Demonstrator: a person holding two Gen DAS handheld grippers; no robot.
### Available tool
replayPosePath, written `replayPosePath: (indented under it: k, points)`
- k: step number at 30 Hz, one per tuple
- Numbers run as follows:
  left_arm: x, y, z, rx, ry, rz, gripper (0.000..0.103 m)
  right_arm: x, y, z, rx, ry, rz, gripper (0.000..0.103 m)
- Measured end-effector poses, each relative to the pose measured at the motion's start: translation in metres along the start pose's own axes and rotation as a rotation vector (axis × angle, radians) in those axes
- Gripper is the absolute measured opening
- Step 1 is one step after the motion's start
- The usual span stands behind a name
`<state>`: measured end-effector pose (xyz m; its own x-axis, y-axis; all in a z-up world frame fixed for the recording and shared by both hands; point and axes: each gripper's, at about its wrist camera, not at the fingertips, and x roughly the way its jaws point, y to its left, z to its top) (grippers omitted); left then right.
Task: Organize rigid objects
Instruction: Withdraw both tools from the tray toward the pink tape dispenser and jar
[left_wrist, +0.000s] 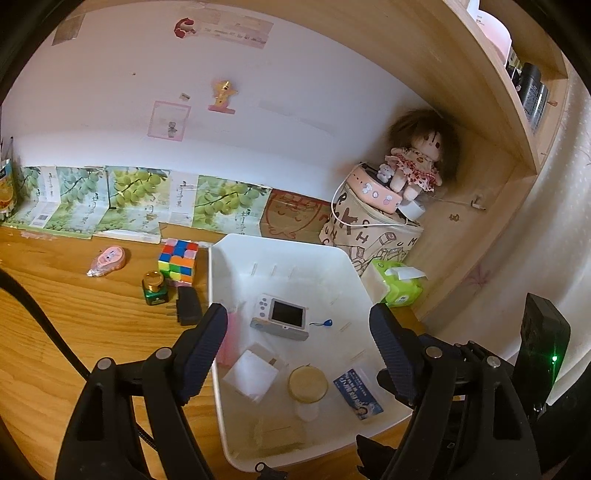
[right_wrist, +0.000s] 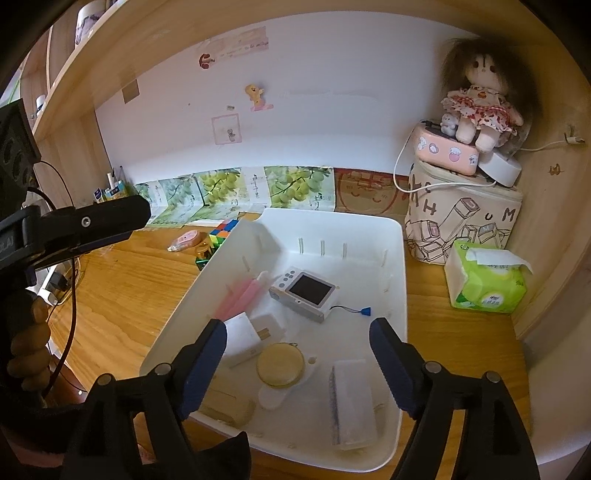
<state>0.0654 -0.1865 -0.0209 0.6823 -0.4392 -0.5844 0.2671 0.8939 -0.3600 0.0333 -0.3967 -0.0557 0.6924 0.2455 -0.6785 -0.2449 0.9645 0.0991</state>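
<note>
Left wrist view: left gripper (left_wrist: 297, 325) hangs over the white tray (left_wrist: 280, 247), fingers spread wide, holding nothing; small camera (left_wrist: 282, 317) lies inside, cube (left_wrist: 178, 261) out on the bench (left_wrist: 74, 314). Right wrist view: right gripper (right_wrist: 297, 334) gapes empty above a round tin (right_wrist: 280, 364), possibly a compact.

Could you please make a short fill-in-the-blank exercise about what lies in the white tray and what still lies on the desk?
1. The small camera lies inside the white ____.
2. The colourful puzzle cube stands on the desk, ____ the white tray.
3. The doll sits on a ____ case.
4. Both claws, left and right, are ____.

Missing words: tray; outside; pink; open
</note>
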Motion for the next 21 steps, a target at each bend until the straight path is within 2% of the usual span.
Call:
replayPosePath:
  k: [9, 21]
  points:
    - [-0.015, 0.037, 0.0, -0.01, 0.004, -0.032, 0.082, 0.005, 0.036, 0.004, -0.004, 0.006, -0.029, 0.08]
    - [-0.038, 0.102, 0.014, -0.033, 0.021, -0.101, 0.082, 0.015, 0.104, 0.019, -0.005, -0.005, -0.105, 0.081]
